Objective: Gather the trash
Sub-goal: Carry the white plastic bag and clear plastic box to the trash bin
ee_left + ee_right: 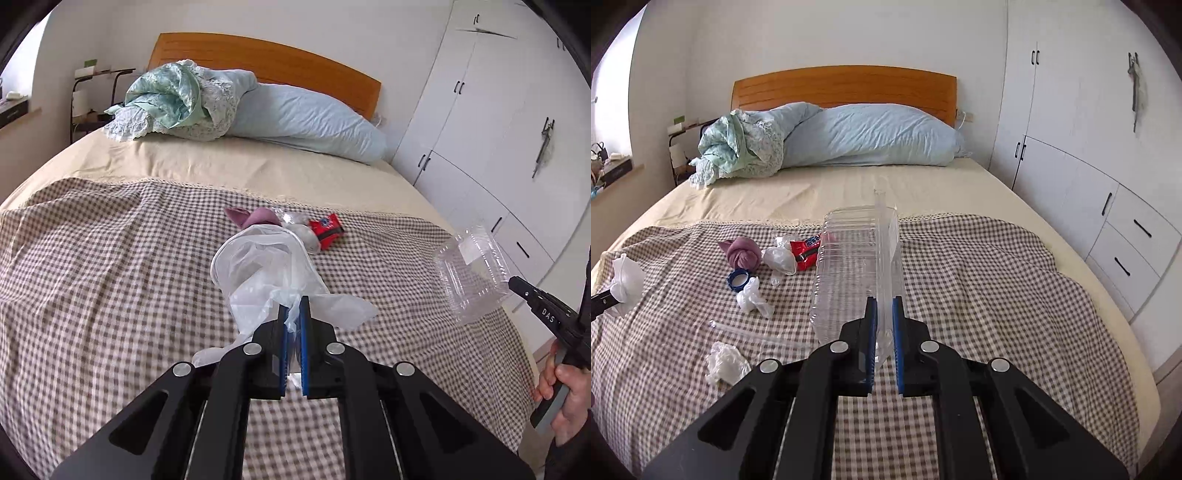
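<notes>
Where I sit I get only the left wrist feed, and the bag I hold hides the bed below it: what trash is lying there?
Observer: A blue bottle cap lies on the checked blanket, just in front of the purple cloth knot.
Operator: Anything else loose?
Observer: A crumpled white wad lies nearer the foot of the bed, with a clear tube between it and the cap.
Operator: How is the container gripped?
Observer: The right gripper is shut on a thin edge of the clear container, which is held off the blanket.
</notes>
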Demonstrator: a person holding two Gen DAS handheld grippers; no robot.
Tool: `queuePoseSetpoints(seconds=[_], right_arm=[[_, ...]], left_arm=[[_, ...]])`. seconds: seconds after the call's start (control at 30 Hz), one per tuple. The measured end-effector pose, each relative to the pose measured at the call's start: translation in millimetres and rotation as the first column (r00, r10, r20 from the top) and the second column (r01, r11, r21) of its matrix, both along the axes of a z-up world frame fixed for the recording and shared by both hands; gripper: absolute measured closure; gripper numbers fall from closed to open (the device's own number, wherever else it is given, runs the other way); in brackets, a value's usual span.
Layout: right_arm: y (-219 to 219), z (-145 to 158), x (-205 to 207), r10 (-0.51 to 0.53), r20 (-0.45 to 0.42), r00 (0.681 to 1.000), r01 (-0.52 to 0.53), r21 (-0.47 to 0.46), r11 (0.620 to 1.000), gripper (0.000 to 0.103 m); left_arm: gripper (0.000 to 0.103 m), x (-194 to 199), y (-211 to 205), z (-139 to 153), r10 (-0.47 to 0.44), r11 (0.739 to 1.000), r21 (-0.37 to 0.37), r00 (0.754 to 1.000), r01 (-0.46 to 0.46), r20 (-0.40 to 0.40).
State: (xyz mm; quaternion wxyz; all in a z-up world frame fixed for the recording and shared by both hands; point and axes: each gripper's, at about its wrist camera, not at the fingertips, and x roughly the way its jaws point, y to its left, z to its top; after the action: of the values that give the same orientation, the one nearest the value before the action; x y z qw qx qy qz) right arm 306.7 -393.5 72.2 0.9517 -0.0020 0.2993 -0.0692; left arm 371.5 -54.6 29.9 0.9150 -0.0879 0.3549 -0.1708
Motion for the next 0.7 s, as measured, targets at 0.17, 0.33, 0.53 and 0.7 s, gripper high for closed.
queuePoseSetpoints(seconds=[0.17,0.33,0.53,0.7], right_arm=[[-27.8,7.1,-92.3,-0.009,0.031,0.999,0.007,0.04,0.999,0.095],[-56.7,-4.8,-180.8,-0.032,0.007,0.999,0.032,0.053,0.998,0.095],[-86.8,-36.2,-273.1,-0.082,-0.031,0.996,0.085,0.075,0.994,0.095],[-126.8,-64.9,-355.2,-0.179,-0.06,0.982,0.186,0.156,0.97,0.095]], left_arm=[[0.101,-74.8,-26.6,-4.9,-0.049,0.999,-0.009,0.998,0.049,-0.028],[0.101,-135.2,-58.1,-9.5,-0.113,0.993,-0.032,0.991,0.111,-0.067],[0.101,-208.4,-115.6,0.1,-0.227,0.974,-0.009,0.972,0.227,-0.062],[0.101,-259.6,-179.1,6.3,-0.357,0.933,0.031,0.932,0.359,-0.06]])
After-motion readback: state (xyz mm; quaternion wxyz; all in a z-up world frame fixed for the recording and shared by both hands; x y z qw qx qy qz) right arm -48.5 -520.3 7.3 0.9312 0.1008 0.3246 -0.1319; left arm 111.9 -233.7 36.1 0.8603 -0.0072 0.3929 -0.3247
